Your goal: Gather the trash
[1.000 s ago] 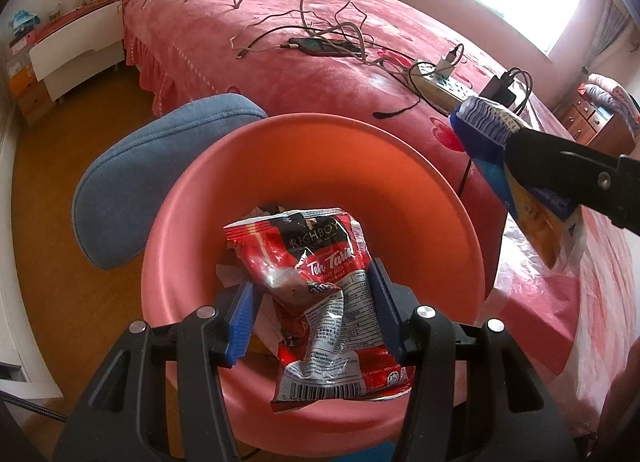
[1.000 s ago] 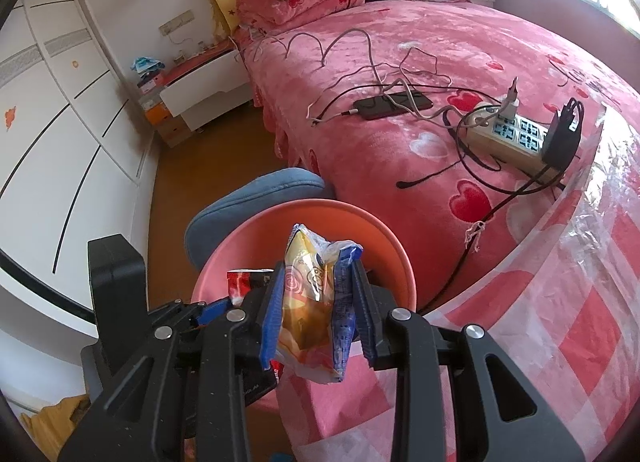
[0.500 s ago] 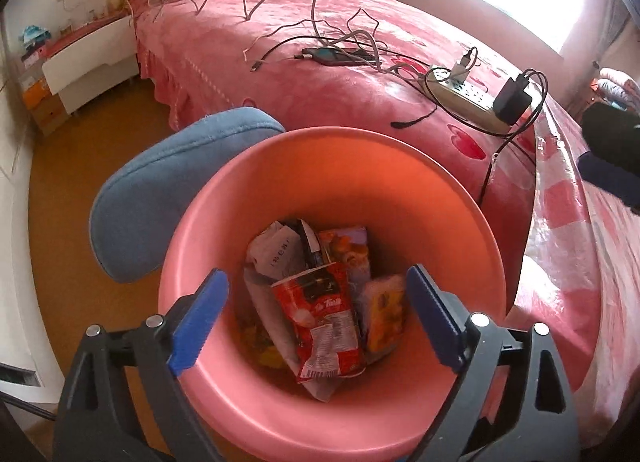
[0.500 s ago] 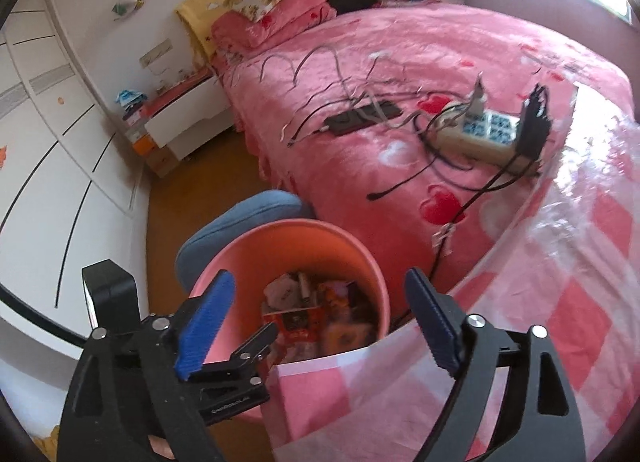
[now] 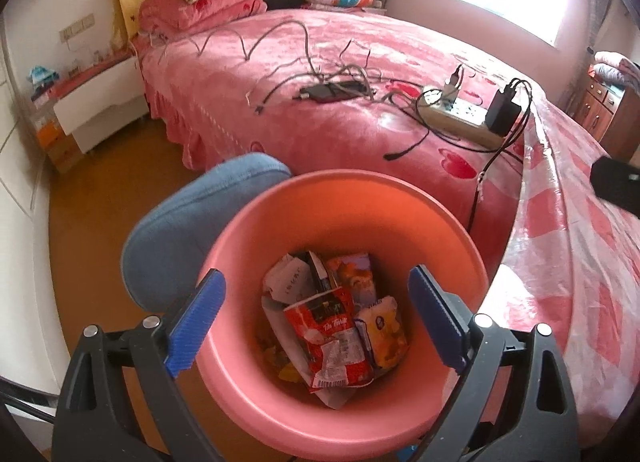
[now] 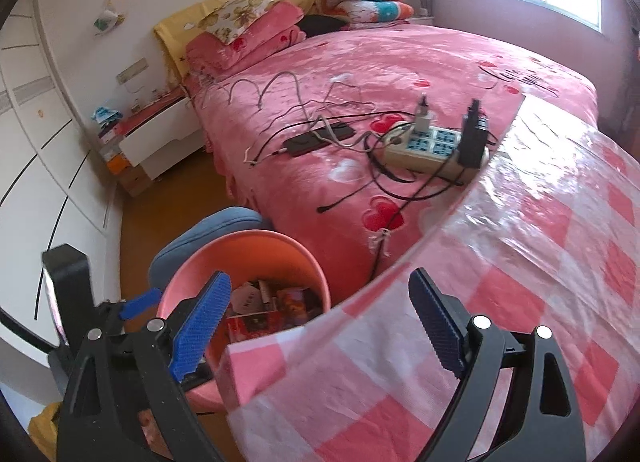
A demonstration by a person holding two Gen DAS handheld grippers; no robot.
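Note:
A pink bin (image 5: 348, 197) stands on the floor beside the bed and holds several wrappers. On top of them lie a red biscuit wrapper (image 5: 328, 338) and a yellow and blue snack bag (image 5: 384, 330). My left gripper (image 5: 317, 280) hangs open above the bin's mouth, with nothing between its pads. My right gripper (image 6: 320, 280) is open and empty too, over the edge of the pink checked tablecloth (image 6: 520, 302), with the bin (image 6: 248, 250) down to its left. One blue finger (image 6: 140, 304) of the left gripper shows there over the bin's rim.
A blue padded chair back (image 5: 192, 217) touches the bin's far left side. The bed (image 5: 280, 109) behind carries a power strip (image 5: 456, 117), a phone (image 5: 332, 91) and tangled cables. A white nightstand (image 5: 100, 105) stands far left on the wooden floor.
Both grippers opened: the left let go of the red wrapper and the right of the snack bag, and both now lie in the bin. Both grippers rose, the right one shifting over the tablecloth.

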